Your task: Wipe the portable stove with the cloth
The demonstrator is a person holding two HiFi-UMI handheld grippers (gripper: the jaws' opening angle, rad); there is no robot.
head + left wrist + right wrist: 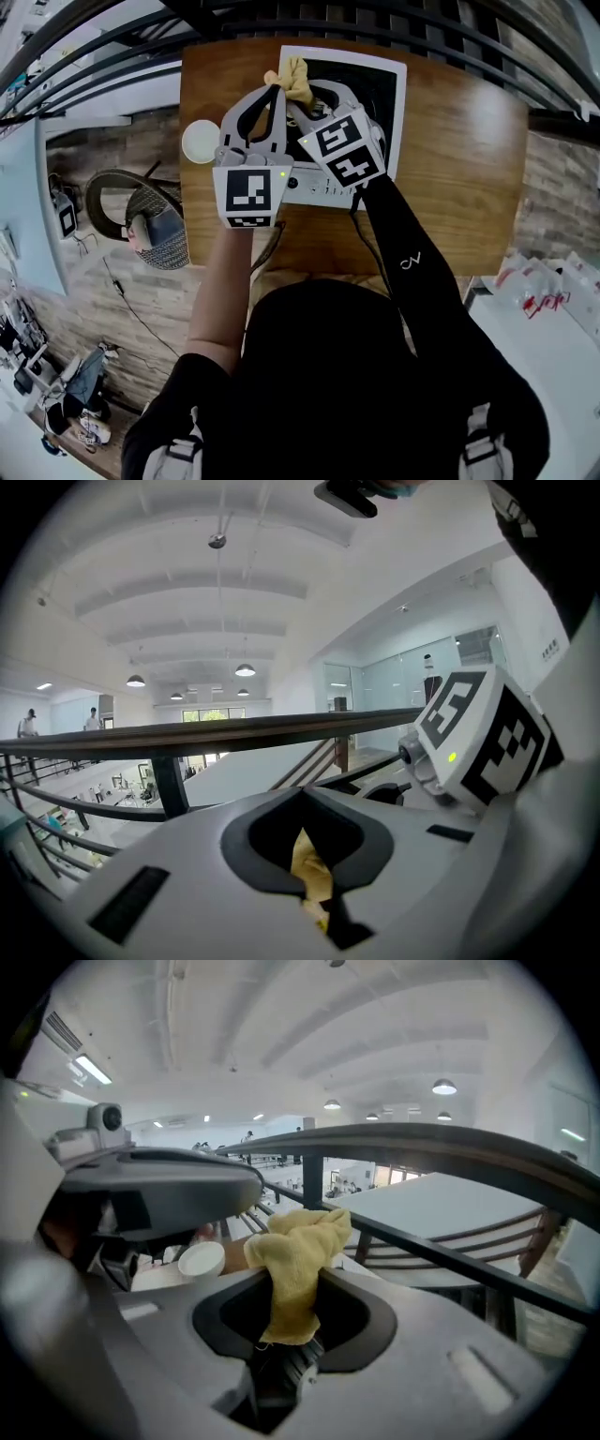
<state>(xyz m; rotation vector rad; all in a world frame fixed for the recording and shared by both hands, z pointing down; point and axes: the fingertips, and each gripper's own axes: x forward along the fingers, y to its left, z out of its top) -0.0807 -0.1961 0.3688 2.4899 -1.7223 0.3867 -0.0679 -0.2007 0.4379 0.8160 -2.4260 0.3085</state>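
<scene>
Tabletop (459, 169) wood at the left carries only a small white cup (200, 141). Just right of it, the left gripper (314, 892) has its jaws shut on a corner of the yellow cloth (295, 1260). The cloth is bunched and lifted over the far left corner of the stove (375, 89). Next comes the right gripper (281, 1354), jaws also pinched tight on the cloth, so both tools share it. The stove lies beneath and to the right, its dark top mostly uncovered. Judging by this, the cloth is picked up and in place, but the wiping itself looks mostly left to do. Whether any patch is already clean cannot be told.
</scene>
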